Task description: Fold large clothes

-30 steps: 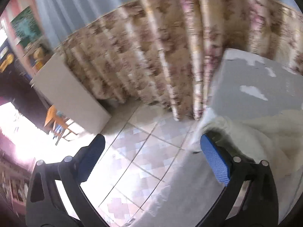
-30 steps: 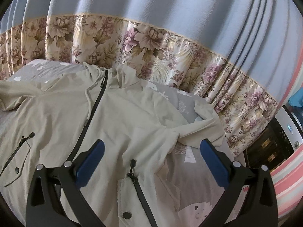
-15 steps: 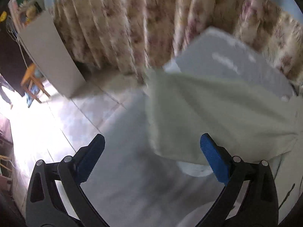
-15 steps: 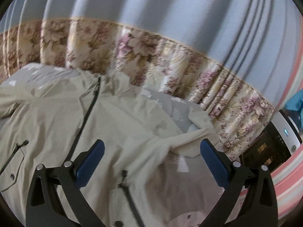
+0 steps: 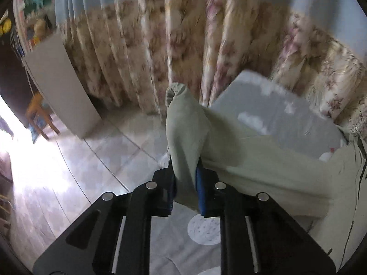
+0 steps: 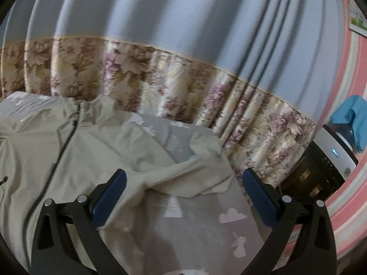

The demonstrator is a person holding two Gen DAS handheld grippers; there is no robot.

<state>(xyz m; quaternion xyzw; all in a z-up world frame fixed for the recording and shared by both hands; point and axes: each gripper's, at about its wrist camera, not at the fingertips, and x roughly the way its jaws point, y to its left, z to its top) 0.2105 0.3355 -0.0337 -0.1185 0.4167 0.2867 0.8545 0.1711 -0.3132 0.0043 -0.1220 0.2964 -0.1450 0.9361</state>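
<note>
Closing on a pale green jacket sleeve [image 5: 187,137], jaws of the left gripper [image 5: 185,188] with blue pads pinching the cloth, cuff sticking up toward 12 o'clock. Spread wide and empty, jaws of the right gripper [image 6: 183,197], hovering over the jacket [image 6: 91,151]. Lying flat on the grey printed bed [image 6: 206,226], from 9 toward 3 o'clock. Beyond at 12, floral curtain [image 6: 160,80].

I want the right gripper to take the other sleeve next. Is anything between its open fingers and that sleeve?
Nothing visible: the right gripper is open, and the sleeve lies on the grey bedsheet just ahead, uncovered.
</note>
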